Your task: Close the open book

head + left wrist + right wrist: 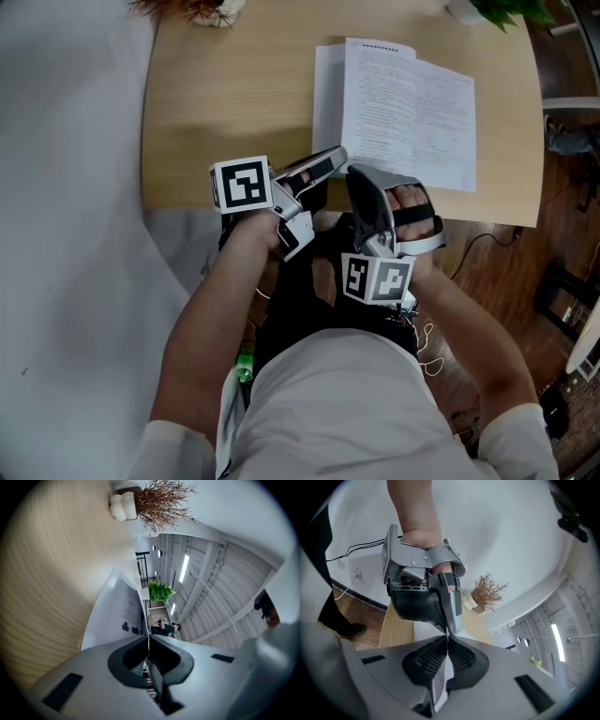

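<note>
Head view, entry one: the open book [403, 103]. We list it on the wooden table [225, 84], toward the far right, printed pages up. The right leaf lies broad, and the left side shows only as a narrow strip.

Entry two: the left gripper [336, 157], over the table's near edge, just short of the book's near-left corner. We record its jaws pressed together with nothing between them.

Entry three: the right gripper [358, 176], close beside the left, at the book's near edge. Its tips also meet. A sliver of printed white shows in the slot behind them. We take it for the page seen through the gap, not a leaf caught.

Status: we judge the task not yet begun.

Outstanding: take one side of the book, swing it over the spine, and lay it on the other.
</note>
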